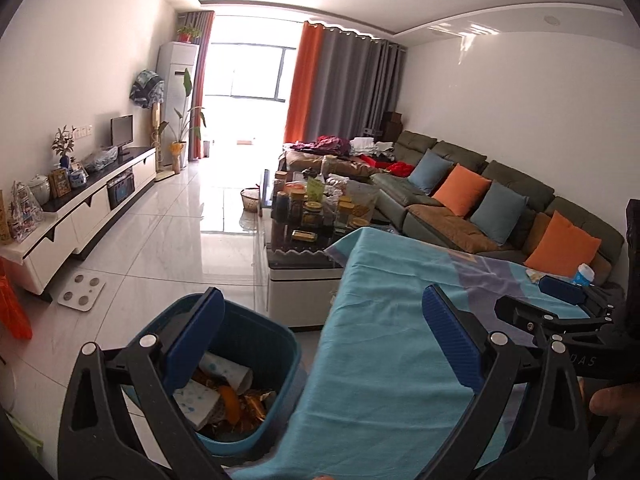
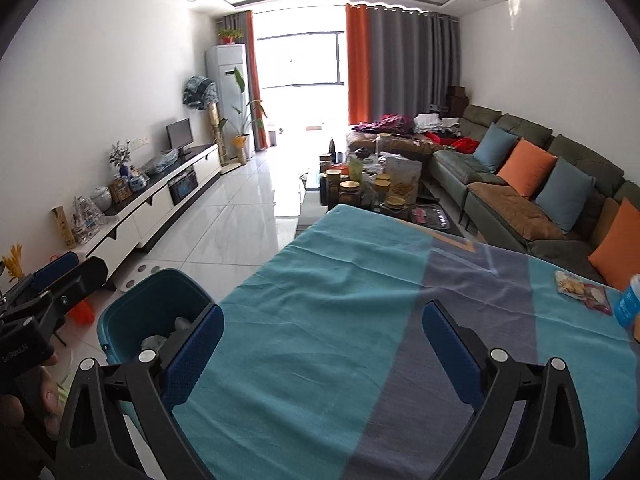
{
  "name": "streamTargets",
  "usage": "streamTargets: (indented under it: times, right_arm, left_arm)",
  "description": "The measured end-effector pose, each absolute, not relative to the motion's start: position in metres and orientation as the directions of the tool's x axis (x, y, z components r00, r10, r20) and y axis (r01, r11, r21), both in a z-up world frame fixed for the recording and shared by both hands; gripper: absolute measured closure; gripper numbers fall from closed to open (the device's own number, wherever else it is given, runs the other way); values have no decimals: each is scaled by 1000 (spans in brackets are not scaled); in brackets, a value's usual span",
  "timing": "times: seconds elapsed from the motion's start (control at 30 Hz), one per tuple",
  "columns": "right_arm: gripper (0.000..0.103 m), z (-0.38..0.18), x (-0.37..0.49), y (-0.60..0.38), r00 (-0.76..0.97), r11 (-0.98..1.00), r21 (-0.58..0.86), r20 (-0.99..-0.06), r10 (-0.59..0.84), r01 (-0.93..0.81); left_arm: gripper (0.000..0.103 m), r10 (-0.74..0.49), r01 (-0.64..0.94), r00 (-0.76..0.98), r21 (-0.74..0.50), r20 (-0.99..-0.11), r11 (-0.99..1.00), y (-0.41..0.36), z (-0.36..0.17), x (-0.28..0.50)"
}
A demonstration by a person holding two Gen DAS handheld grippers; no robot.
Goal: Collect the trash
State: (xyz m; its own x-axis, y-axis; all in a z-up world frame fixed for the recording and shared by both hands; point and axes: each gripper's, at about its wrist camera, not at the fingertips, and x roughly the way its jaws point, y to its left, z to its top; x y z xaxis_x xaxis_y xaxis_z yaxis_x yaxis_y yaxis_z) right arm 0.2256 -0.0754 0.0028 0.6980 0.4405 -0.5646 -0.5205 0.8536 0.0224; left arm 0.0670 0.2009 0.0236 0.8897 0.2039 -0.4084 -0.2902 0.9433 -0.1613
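A blue trash bin [image 1: 276, 344] stands on the floor left of the table with the teal cloth [image 1: 384, 320]; it holds crumpled paper, an orange peel and gold wrappers [image 1: 224, 396]. My left gripper [image 1: 324, 344] is open and empty, above the bin and the table's left edge. My right gripper [image 2: 324, 348] is open and empty over the cloth [image 2: 340, 300]. The bin [image 2: 160, 304] shows at the left in the right wrist view. A snack wrapper [image 2: 584, 288] and a blue-labelled bottle [image 2: 628, 304] lie at the table's far right edge. The right gripper [image 1: 560, 296] also shows in the left wrist view.
A coffee table [image 1: 304, 256] crowded with jars stands beyond the cloth-covered table. A sofa with orange and blue cushions [image 1: 500, 208] runs along the right wall. A TV cabinet [image 1: 92, 200] lines the left wall. A white scale [image 1: 82, 286] lies on the tiled floor.
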Motion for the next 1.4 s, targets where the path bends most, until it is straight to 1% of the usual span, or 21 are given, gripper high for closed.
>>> streamTargets:
  times: [0.17, 0.33, 0.6, 0.8, 1.03, 1.2, 1.4]
  right_arm:
    - [7, 6, 213, -129, 764, 904, 20, -526, 373, -427]
    - [7, 10, 186, -176, 839, 946, 4, -460, 291, -325]
    - [7, 8, 146, -227, 903, 981, 8, -391, 180, -192]
    - [7, 5, 121, -248, 930, 992, 14, -345, 124, -127]
    - [7, -4, 96, -262, 949, 997, 37, -306, 79, -71]
    - [7, -9, 80, -263, 961, 999, 10, -274, 39, -37]
    - [7, -12, 68, -265, 965, 1000, -4, -261, 11, -12]
  left_arm:
    - [6, 137, -207, 906, -138, -400, 969, 154, 28, 66]
    - [6, 87, -138, 919, -106, -385, 985, 110, 30, 61]
    - [6, 76, -97, 934, -44, -349, 994, 64, 27, 52]
    - [6, 68, -79, 939, -22, -336, 997, 45, 27, 36]
    - [6, 56, -72, 946, -39, -320, 997, 39, 22, 26]
    - [6, 49, -59, 949, -26, -312, 998, 29, 17, 17]
    - [6, 35, -44, 952, -26, -305, 999, 25, 15, 12]
